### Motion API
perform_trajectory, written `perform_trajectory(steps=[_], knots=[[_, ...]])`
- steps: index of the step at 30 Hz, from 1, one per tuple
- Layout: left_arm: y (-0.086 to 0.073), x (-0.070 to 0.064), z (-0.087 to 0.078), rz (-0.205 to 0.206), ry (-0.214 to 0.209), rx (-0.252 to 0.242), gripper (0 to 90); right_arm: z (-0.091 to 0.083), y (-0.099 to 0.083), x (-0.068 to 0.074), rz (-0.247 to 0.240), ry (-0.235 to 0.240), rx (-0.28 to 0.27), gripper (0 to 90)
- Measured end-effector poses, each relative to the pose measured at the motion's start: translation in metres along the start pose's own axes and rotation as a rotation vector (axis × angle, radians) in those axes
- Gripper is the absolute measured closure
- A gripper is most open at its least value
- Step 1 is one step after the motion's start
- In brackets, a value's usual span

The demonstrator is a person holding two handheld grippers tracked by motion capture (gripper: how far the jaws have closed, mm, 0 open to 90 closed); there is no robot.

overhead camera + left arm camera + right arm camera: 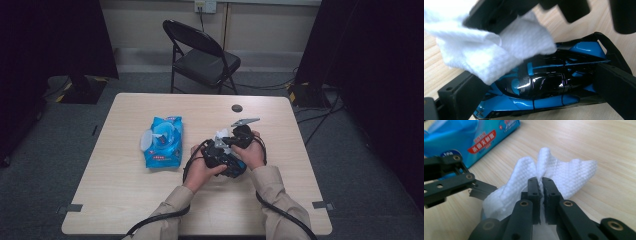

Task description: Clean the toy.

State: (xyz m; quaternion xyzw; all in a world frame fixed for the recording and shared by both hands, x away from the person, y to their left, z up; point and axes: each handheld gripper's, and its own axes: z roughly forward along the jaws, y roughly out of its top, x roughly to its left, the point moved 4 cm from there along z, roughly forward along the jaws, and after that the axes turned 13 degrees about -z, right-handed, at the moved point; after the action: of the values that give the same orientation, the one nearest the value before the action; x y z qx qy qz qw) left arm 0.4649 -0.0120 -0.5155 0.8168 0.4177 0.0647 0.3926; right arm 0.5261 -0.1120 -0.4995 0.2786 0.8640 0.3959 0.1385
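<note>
Wiping looked midway: right gripper (541,185) pinched the wet wipe (564,176) vs. the blue-black toy car (549,82), clamped btwn left gripper (536,100) jaws; shell w/ more to cover.

High view looks forward and down over my table (150,210), fairly far off. My left gripper view sits close over the toy car (554,82). My right gripper view faces the wipe (564,175), shared with both others.

Lab-like recording room — black curtains (50,35), lone folding chair (202,55), floor cables (320,112), grey carpet, bare table (125,200)
</note>
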Motion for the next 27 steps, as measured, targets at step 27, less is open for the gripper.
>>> perform_trajectory(steps=[27], knots=[[0.001,0.000,0.000,0.005,-0.003,0.018,0.0,0.019,-0.011,-0.005,-0.079,-0.036,0.060,85.5]])
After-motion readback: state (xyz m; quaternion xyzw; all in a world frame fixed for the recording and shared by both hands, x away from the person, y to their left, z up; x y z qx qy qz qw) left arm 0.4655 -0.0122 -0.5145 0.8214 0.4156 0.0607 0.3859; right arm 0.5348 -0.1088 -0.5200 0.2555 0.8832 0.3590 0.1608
